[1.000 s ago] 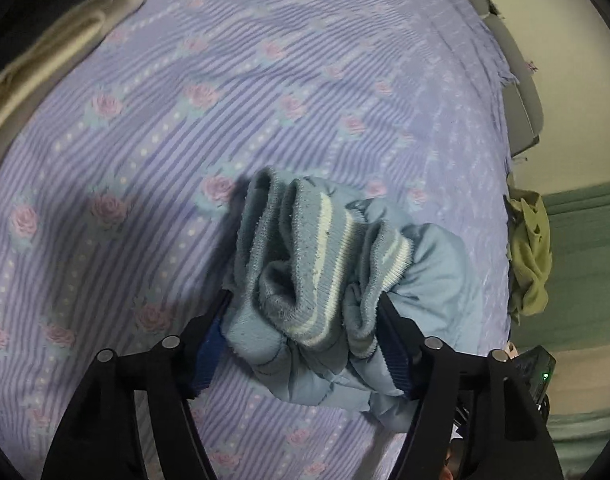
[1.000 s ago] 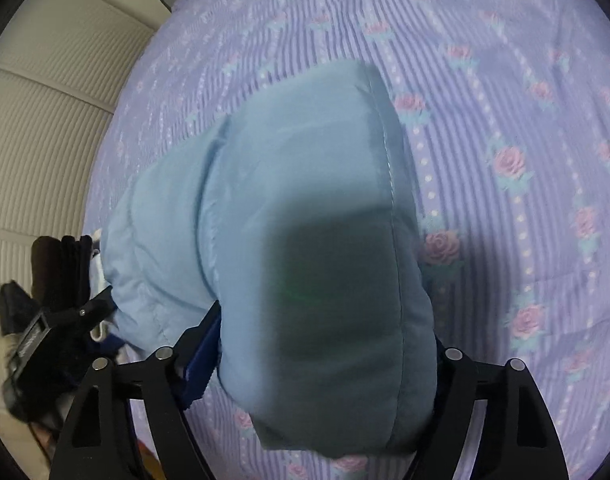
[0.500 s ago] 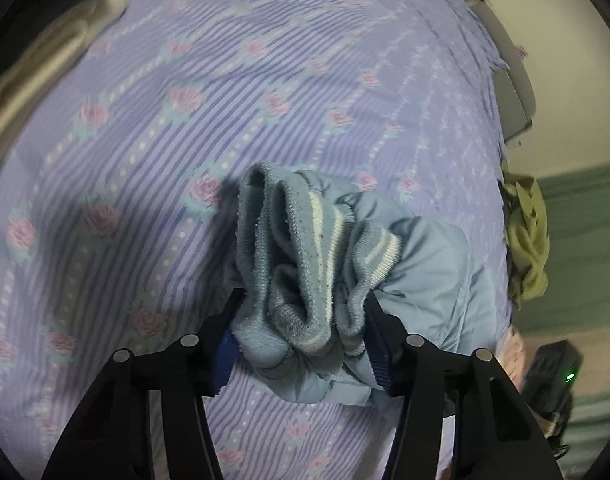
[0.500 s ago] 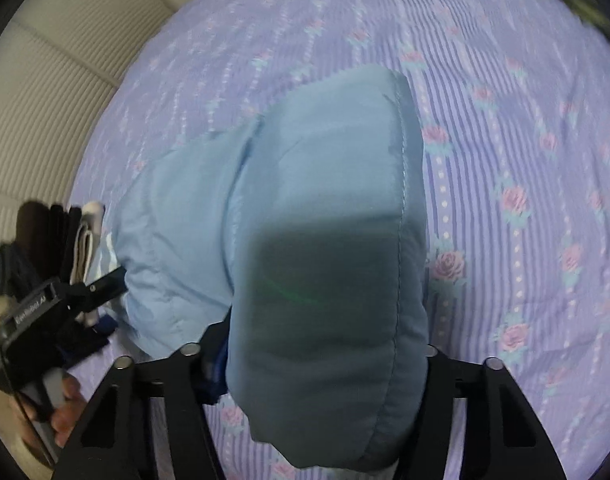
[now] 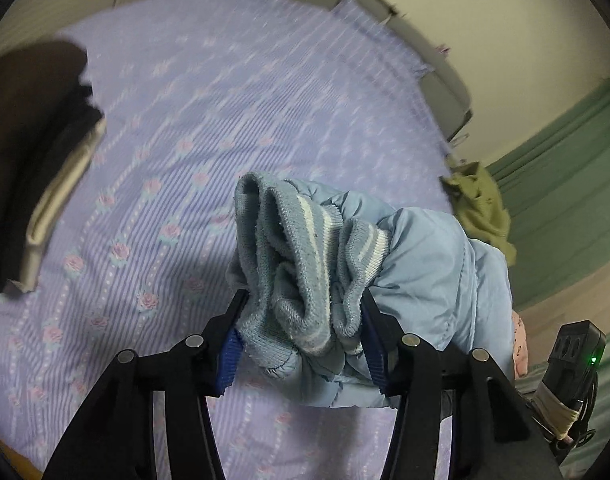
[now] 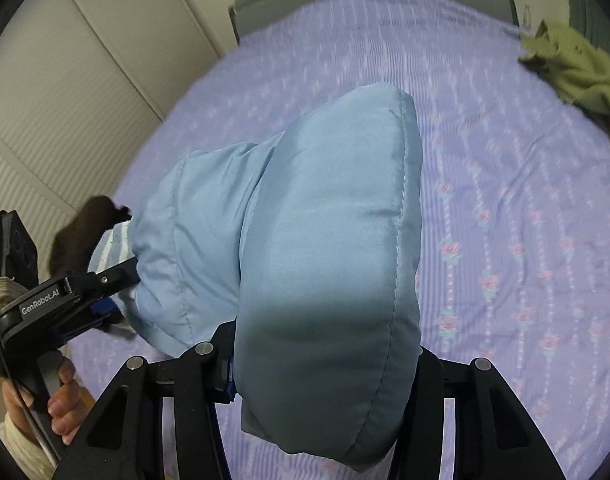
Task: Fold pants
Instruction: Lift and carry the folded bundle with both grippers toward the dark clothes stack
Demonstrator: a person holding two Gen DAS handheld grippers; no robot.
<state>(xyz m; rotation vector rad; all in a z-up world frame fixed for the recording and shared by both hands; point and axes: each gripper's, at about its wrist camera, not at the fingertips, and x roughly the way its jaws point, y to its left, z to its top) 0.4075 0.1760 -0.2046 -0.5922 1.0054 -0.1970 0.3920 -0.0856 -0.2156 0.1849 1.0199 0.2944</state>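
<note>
The light blue padded pants (image 5: 425, 264) hang bunched between both grippers above the bed. In the left wrist view my left gripper (image 5: 303, 300) is shut on the ribbed, white-striped knit end (image 5: 305, 240), its blue pads pressing both sides. In the right wrist view my right gripper (image 6: 323, 344) has its jaws closing on the puffy folded end of the pants (image 6: 329, 220), which fills the gap and hides the fingertips. The left gripper (image 6: 105, 280) shows at the left, held by a person's hand (image 6: 61, 400).
The bed carries a purple striped sheet with roses (image 5: 185, 120). A stack of dark and cream folded clothes (image 5: 33, 160) lies at its left side. An olive green garment (image 6: 577, 72) sits at the far right edge. A cream ribbed wall (image 6: 65, 100) borders the bed.
Both grippers have closed tighter on the pants and risen, lifting the bundle off the sheet. The bed now looks farther away and more of the room shows.
</note>
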